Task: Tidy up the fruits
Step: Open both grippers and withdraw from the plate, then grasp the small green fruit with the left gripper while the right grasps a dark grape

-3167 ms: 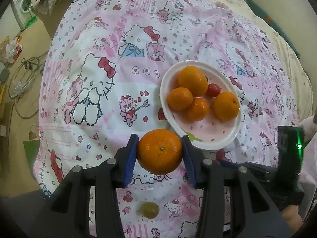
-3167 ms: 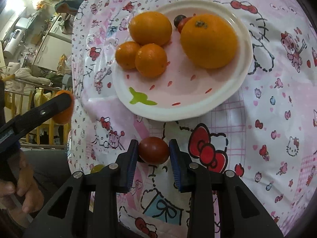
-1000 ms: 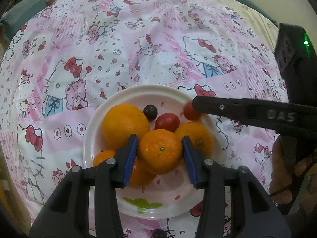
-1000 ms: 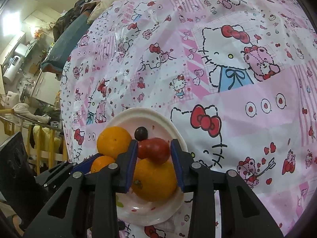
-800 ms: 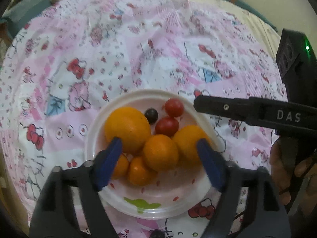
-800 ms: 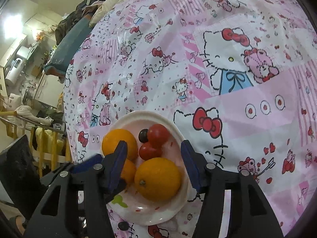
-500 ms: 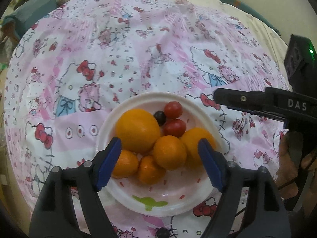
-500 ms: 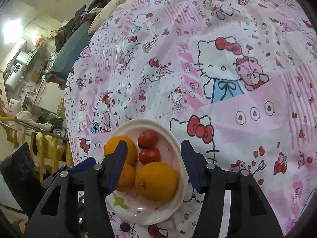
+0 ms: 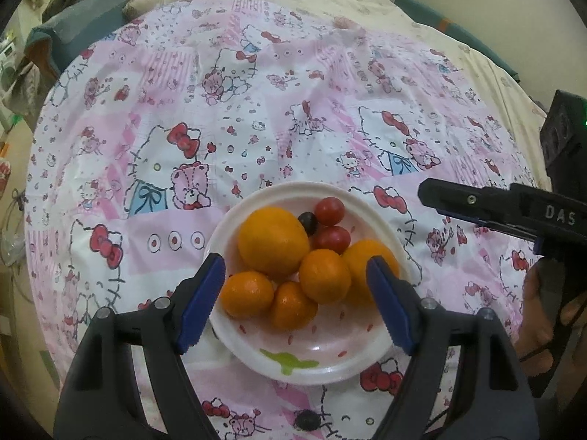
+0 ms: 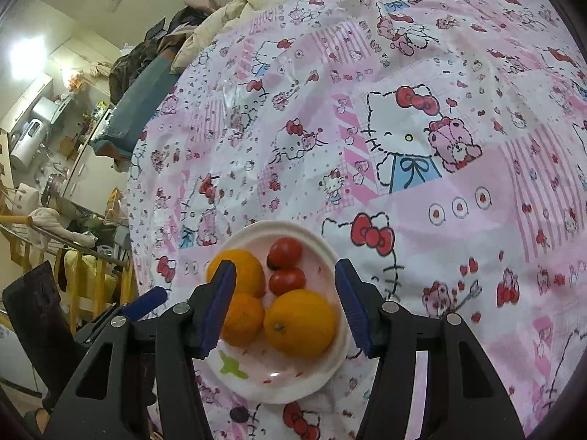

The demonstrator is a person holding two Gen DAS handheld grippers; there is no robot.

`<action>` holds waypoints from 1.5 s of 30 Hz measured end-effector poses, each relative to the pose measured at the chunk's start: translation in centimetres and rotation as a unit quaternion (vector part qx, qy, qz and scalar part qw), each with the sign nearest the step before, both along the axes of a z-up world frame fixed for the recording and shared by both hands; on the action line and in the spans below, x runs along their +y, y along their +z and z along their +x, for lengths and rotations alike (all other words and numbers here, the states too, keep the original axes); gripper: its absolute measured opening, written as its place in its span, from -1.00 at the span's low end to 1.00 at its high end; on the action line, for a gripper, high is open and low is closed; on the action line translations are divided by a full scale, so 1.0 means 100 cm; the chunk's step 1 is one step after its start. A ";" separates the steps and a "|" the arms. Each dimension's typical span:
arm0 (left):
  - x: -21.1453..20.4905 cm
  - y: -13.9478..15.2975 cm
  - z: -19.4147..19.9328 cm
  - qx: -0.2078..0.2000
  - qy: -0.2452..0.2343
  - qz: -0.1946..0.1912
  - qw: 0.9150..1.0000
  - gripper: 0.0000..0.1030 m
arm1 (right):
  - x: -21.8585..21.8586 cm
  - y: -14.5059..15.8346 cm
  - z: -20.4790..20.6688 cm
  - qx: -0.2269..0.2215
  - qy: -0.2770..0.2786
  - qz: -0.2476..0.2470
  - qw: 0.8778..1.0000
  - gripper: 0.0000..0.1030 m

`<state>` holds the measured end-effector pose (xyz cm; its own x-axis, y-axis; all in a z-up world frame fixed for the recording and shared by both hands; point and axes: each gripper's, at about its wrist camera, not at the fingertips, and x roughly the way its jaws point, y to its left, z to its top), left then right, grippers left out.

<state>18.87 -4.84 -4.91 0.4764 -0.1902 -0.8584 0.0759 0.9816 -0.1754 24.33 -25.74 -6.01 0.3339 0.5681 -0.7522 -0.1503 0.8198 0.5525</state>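
A white plate (image 9: pixel 367 361) (image 10: pixel 323 374) on the pink Hello Kitty cloth holds several oranges, the largest (image 9: pixel 273 238) at the back left and another (image 10: pixel 300 323) in front in the right wrist view. Two red tomatoes (image 9: pixel 329 211) (image 10: pixel 285 252) and a dark grape (image 9: pixel 308 221) lie at the plate's far side. My left gripper (image 9: pixel 295 302) is open and empty above the plate's near half. My right gripper (image 10: pixel 284 308) is open and empty over the plate; its arm shows in the left wrist view (image 9: pixel 506 212).
A dark grape (image 9: pixel 307 421) (image 10: pixel 239 414) lies on the cloth just in front of the plate. The cloth (image 9: pixel 256 110) covers a bed with cream bedding (image 9: pixel 330 3) behind. Furniture and clutter (image 10: pixel 47 139) stand at the left.
Both grippers opened and pulled back from the plate. The left one let go of an orange and the right one let go of a tomato; both now rest on the plate.
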 end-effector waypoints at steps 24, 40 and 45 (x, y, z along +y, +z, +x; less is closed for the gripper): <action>0.054 0.016 -0.096 0.029 0.049 0.028 0.998 0.49 | 0.015 0.006 -0.095 0.002 0.024 -0.009 1.000 0.16; 0.062 -0.051 -0.145 0.195 0.031 0.025 0.980 0.46 | 0.048 -0.029 -0.099 0.048 0.060 -0.044 0.996 0.16; 0.045 -0.067 -0.150 0.216 0.004 0.049 0.975 0.08 | 0.052 -0.031 -0.100 0.048 0.067 -0.050 0.995 0.16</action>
